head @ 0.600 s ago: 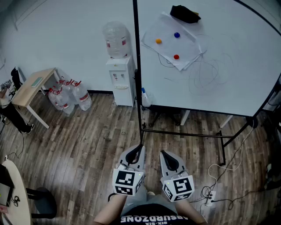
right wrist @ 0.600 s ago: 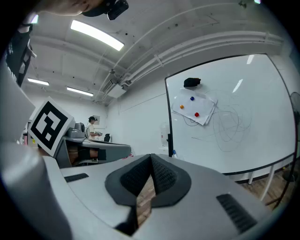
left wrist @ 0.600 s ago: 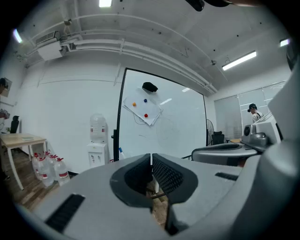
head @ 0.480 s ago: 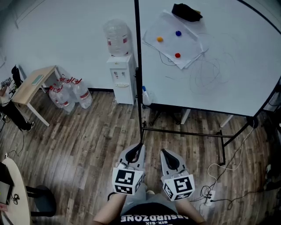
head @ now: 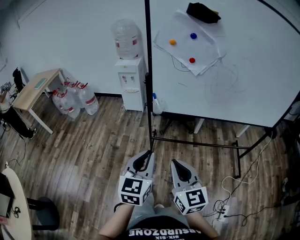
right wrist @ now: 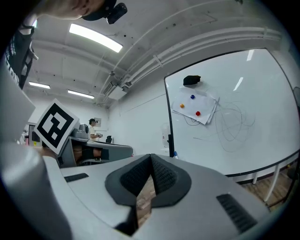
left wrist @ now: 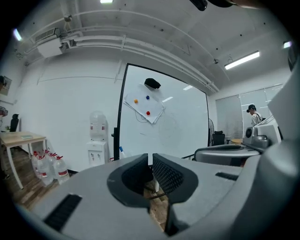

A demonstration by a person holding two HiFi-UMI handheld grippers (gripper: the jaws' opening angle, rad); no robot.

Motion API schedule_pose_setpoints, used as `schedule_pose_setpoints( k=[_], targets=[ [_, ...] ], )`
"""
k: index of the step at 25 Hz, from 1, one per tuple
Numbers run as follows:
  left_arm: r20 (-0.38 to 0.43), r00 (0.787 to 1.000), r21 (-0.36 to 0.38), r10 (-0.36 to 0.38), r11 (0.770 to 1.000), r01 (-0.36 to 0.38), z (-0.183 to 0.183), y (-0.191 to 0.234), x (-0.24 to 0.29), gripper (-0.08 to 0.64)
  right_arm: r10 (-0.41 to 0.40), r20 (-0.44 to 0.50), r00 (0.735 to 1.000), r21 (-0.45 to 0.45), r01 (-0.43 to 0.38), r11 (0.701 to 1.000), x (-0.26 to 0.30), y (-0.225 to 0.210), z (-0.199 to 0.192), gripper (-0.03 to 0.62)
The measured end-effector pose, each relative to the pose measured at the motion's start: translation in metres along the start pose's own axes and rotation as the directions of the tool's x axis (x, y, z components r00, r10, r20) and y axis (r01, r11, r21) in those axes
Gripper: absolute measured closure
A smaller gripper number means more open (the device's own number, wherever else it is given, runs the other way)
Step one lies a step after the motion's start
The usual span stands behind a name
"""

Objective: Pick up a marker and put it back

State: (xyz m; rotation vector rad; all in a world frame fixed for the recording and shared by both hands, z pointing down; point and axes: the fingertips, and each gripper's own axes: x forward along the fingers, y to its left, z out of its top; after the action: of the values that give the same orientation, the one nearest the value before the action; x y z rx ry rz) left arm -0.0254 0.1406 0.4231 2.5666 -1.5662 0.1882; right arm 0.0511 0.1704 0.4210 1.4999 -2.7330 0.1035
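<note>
No marker can be made out in any view. A whiteboard (head: 225,65) on a black wheeled stand stands ahead, with scribbled lines (head: 225,79) on it. A sheet of paper (head: 187,44) is pinned to it by three coloured magnets, and a black eraser (head: 202,12) sits above the sheet. My left gripper (head: 149,153) and right gripper (head: 172,162) hang side by side low in the head view, well short of the board. Both are shut with nothing between the jaws, as the left gripper (left wrist: 151,159) and right gripper (right wrist: 151,157) also show in their own views.
A water dispenser (head: 130,75) stands left of the board's black post (head: 149,84), with a blue-capped bottle (head: 155,104) at its foot. Several water jugs (head: 75,101) and a wooden table (head: 35,91) are at the left. Cables and a power strip (head: 222,213) lie on the wood floor at the right.
The head view has shifted slightly, so the board sits a little further right. The left gripper has edged slightly forward. Both grippers stay shut.
</note>
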Motion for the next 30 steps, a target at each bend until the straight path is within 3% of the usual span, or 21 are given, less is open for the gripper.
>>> schedule_pose_setpoints(
  k=[2,5,10,22,30],
  targets=[
    [0.008,1.000,-0.015,-0.015,1.000,0.015,0.004,0.003,0.007,0.525,-0.004,-0.003,1.000,0.001,0.004,1.000,0.004,-0.004,0.000,0.594],
    [0.038,0.998,-0.045,-0.047,0.998,0.048,0.014,0.007,0.017,0.420,-0.007,-0.007,1.000,-0.001,0.007,1.000,0.011,-0.008,-0.001,0.594],
    [0.051,0.994,-0.038,-0.092,0.995,0.094,0.027,0.012,0.038,0.328,-0.008,-0.009,1.000,-0.003,0.008,1.000,0.024,-0.016,-0.001,0.594],
    [0.046,0.998,-0.023,-0.043,0.999,0.044,0.038,0.057,0.100,0.325,-0.030,-0.017,0.999,-0.006,0.030,1.000,0.077,-0.050,0.000,0.594],
    [0.005,0.999,-0.030,-0.053,0.998,0.053,0.036,0.092,0.147,0.325,-0.035,-0.032,0.999,-0.005,0.035,0.999,0.131,-0.071,0.003,0.594]
  ],
)
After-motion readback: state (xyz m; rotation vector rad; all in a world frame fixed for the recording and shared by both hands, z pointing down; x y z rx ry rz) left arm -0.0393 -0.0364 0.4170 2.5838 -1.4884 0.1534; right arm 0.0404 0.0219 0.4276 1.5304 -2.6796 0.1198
